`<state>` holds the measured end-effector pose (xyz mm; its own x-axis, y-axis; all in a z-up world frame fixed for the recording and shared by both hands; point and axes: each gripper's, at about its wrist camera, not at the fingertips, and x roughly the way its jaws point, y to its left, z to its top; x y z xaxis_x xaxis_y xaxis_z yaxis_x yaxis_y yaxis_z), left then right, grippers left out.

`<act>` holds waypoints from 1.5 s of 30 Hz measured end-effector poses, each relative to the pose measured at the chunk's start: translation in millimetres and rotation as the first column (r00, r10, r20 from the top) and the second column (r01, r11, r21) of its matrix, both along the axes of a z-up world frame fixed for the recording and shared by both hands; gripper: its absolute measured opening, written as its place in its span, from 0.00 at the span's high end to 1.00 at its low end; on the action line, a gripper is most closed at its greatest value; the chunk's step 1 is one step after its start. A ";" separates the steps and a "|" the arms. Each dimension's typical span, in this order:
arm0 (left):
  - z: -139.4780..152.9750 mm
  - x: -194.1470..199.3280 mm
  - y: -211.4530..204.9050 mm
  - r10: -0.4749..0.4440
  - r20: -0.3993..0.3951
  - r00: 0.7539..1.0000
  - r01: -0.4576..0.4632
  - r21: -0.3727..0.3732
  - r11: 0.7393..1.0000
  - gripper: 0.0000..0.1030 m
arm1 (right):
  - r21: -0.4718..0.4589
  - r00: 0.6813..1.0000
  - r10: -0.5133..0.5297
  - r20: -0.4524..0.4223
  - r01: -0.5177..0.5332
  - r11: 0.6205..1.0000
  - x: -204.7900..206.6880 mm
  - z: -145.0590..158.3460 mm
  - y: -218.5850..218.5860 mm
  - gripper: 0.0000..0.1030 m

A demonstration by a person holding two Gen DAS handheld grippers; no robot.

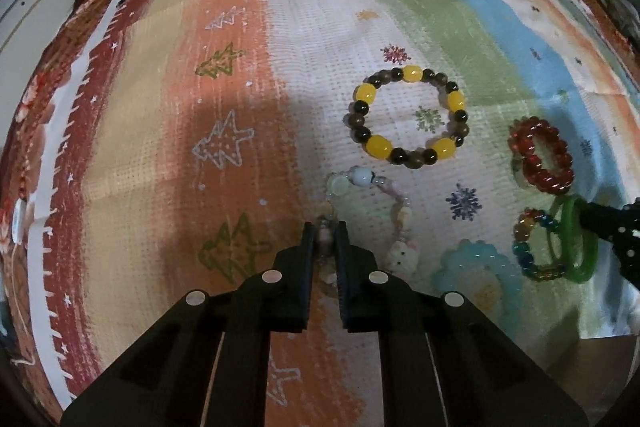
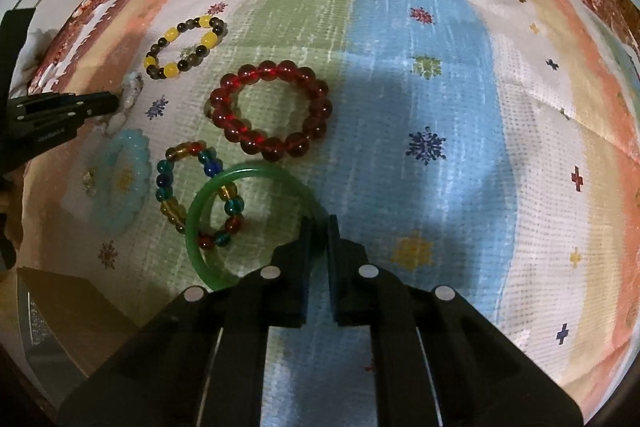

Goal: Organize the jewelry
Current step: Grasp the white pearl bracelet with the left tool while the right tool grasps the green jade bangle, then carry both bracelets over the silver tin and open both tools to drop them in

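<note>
Six bracelets on striped cloth (image 2: 440, 67); left gripper (image 1: 325, 227) pinching pale bracelet (image 1: 362, 179), right gripper (image 2: 319, 221) pinching green bangle (image 2: 256, 173); open room rightward.

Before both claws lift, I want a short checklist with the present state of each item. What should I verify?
1. Left claw shut on the pale bracelet: ok, the beads sit between its fingers.
2. Right claw shut on the green bangle: ok, the rim runs into the closed fingers.
3. Bangle free of the mixed-colour bracelet: not ok, the two overlap, so it may drag.
4. Red bracelet apart from the bangle: ok.
5. Yellow-and-dark bracelet apart from the pale one: ok.
6. Firmness of both grips: cannot tell.
</note>
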<state>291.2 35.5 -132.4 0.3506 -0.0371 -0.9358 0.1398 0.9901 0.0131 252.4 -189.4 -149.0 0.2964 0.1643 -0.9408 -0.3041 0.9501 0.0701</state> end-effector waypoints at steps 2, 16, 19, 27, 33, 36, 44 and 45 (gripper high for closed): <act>6.5 -2.7 -2.2 -0.003 0.018 1.000 0.003 -0.006 1.000 0.91 | -0.004 1.000 0.006 0.010 -0.006 1.000 -2.1 3.0 1.3 0.92; 57.0 -34.2 -19.8 -0.041 0.123 0.992 0.049 -0.062 0.997 0.91 | 0.038 0.991 0.016 0.129 -0.022 0.999 -18.5 44.4 6.3 0.91; 66.3 -41.1 -20.8 -0.038 0.150 0.988 0.048 -0.060 0.997 0.91 | 0.035 0.987 0.014 0.160 -0.020 0.999 -25.1 54.6 8.0 0.90; 88.3 -56.0 -20.2 -0.021 0.192 0.981 0.040 -0.100 0.994 0.91 | 0.080 0.975 -0.002 0.224 -0.017 0.997 -42.1 79.5 2.1 0.90; 113.2 -79.5 -25.4 -0.030 0.250 0.968 0.065 -0.135 0.989 0.91 | 0.120 0.962 0.003 0.275 -0.037 0.992 -60.5 100.8 2.2 0.90; 123.2 -94.4 -24.4 -0.012 0.277 0.961 0.056 -0.153 0.987 0.91 | 0.130 0.958 0.006 0.287 -0.045 0.990 -68.4 106.7 2.3 0.90; 146.4 -127.1 -21.9 -0.003 0.340 0.941 0.072 -0.190 0.979 0.91 | 0.142 0.941 0.031 0.336 -0.083 0.986 -96.0 128.9 11.6 0.90; 148.1 -129.9 -21.1 0.001 0.344 0.939 0.070 -0.194 0.979 0.91 | 0.142 0.939 0.033 0.341 -0.086 0.986 -98.2 130.4 12.2 0.90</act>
<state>161.3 14.5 15.7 0.6421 -0.2288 -0.7317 0.1965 0.9717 -0.1314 154.2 -177.1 -18.6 0.5763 0.3250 -0.7498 -0.3907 0.9155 0.0965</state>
